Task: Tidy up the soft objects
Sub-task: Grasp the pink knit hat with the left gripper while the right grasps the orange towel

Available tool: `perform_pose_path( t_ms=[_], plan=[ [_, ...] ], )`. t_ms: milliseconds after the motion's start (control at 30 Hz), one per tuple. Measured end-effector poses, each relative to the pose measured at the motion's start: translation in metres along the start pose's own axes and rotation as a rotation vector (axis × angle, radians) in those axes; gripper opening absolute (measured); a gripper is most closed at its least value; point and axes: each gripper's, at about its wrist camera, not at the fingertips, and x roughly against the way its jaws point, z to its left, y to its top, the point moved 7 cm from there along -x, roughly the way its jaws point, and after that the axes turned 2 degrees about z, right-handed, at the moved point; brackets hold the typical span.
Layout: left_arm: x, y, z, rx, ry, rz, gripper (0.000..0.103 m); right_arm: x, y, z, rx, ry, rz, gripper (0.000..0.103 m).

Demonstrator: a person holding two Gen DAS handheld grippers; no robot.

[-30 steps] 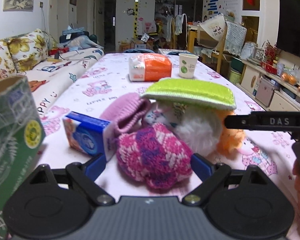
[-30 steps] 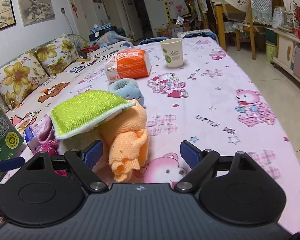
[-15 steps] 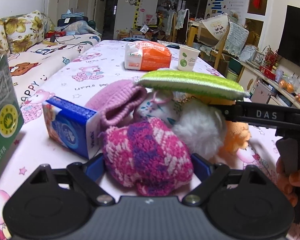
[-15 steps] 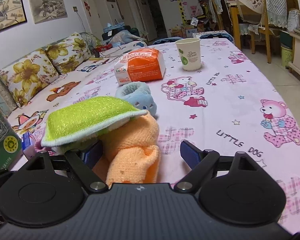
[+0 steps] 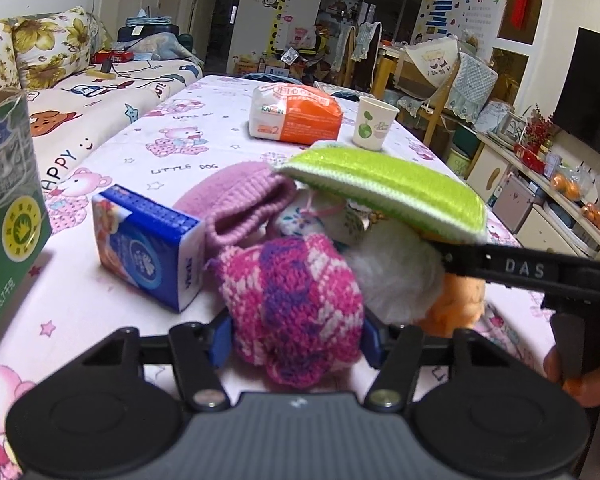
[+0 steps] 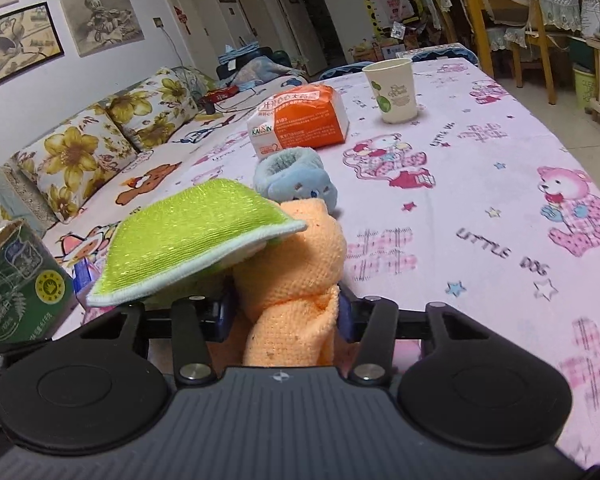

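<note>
Pile site: near edge of the tabletop (image 5: pixel 204 120), right of the blue tissue pack (image 5: pixel 148 248).
Left gripper (image 5: pixel 296 340): jaws closing, pads against both flanks of the pink knitted piece (image 5: pixel 292 304).
Pink knitted piece: plump, chequered magenta and white, leftmost of the pile, squarely between the jaws.
Right gripper (image 6: pixel 286 316): jaws closing, pads pressing the orange towel (image 6: pixel 300 292).
Orange towel: waffle weave, bunched upright, under the green pad (image 6: pixel 192 248), long axis running away from the jaws.

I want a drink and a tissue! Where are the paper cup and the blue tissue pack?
paper cup (image 6: pixel 392 90), right wrist view, middle of its side.
blue tissue pack (image 5: pixel 140 258), left wrist view, its printed front face.
</note>
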Motion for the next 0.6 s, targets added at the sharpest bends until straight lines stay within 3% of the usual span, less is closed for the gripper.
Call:
perform_pose_path(
  t_ms=[600],
  plan=[
    [0.039, 0.004, -0.001, 0.034, -0.081, -0.033, 0.057, 0.044, -0.025, -0.013, -0.055, -0.111, 0.019, 0.058]
  ],
)
